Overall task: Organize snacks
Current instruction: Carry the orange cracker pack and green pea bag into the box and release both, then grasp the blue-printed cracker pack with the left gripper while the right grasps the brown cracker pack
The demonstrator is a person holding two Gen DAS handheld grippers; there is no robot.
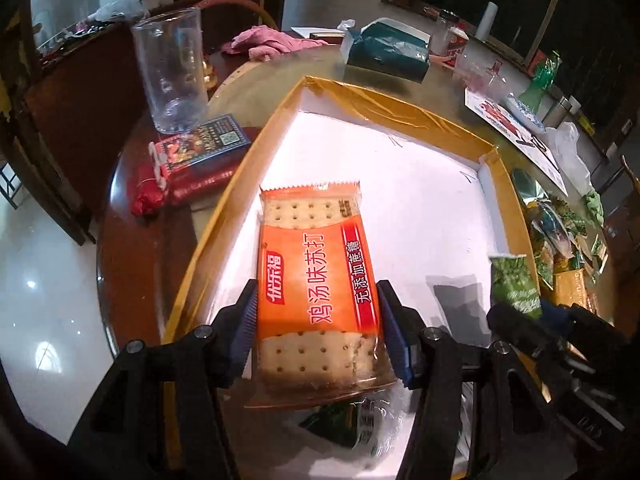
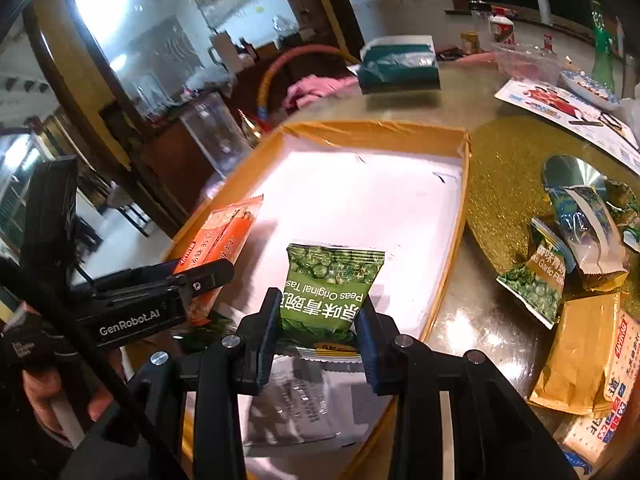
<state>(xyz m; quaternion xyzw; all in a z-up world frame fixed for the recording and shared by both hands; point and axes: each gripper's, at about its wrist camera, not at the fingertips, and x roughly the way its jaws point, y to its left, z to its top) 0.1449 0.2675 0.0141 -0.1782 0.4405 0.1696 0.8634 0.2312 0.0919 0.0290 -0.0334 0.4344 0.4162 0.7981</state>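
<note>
Lettering "GenRobot.AI" marks left gripper (image 2: 200,280), clamping orange cracker pack (image 1: 316,288) — right gripper (image 2: 318,340) grips "Peas Original" packet (image 2: 332,284) over box (image 2: 452,240).

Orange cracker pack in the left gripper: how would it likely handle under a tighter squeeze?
The orange cracker pack juts straight out of the left gripper without sagging, so it is probably fairly stiff. Visible crackers suggest it is brittle; squeezing may crack them. Its glossy film may be slippery.
</note>
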